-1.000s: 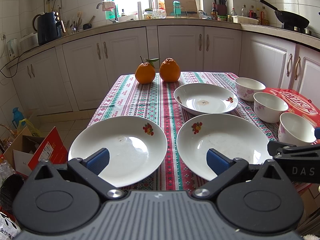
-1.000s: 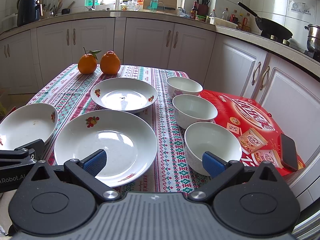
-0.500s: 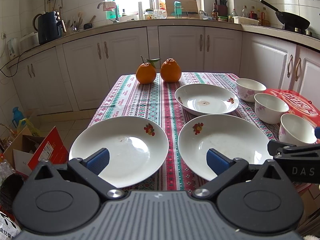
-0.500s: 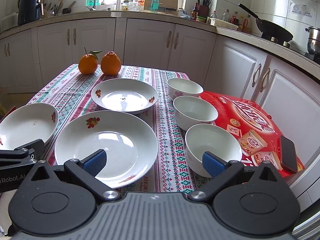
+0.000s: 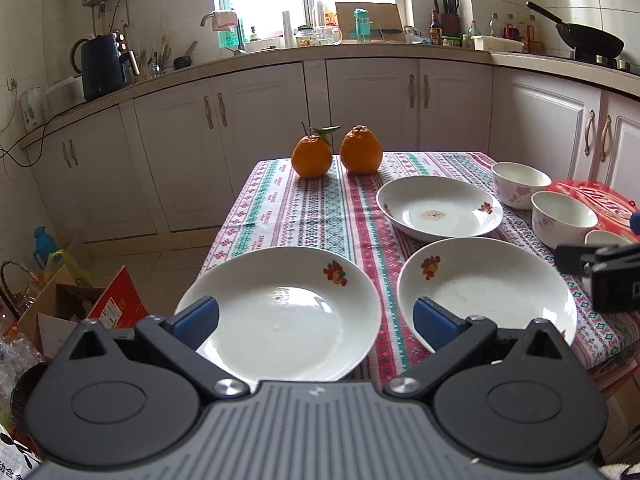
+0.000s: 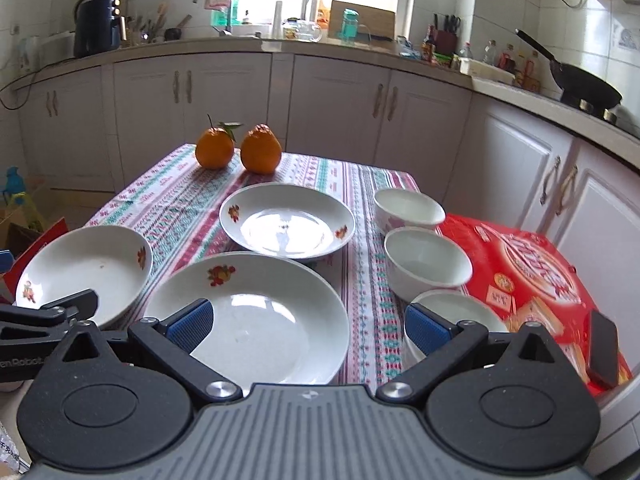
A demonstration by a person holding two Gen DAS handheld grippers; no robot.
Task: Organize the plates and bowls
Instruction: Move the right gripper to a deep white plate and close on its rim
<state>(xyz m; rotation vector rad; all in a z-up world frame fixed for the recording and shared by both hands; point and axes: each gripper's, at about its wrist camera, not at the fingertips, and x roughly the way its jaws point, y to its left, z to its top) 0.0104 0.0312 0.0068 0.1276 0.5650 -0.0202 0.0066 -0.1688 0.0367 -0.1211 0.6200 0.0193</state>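
Surface (image 6: 168, 200) under patterned cloth, seen past my fingers. On it: three plates (image 6: 256, 312), apart; three bowls (image 6: 428, 260) in a row along the right; two oranges (image 6: 260, 154) at far edge; red box (image 6: 528, 268) with phone (image 6: 604, 354) on top.

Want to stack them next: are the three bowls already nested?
No. The three bowls stand apart, upright in a row beside the red box.

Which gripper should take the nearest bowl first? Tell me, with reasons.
Right. The right gripper is open, with its right finger already over the nearest bowl. The left gripper is also open but faces the two near plates, with a whole plate between it and the bowls.
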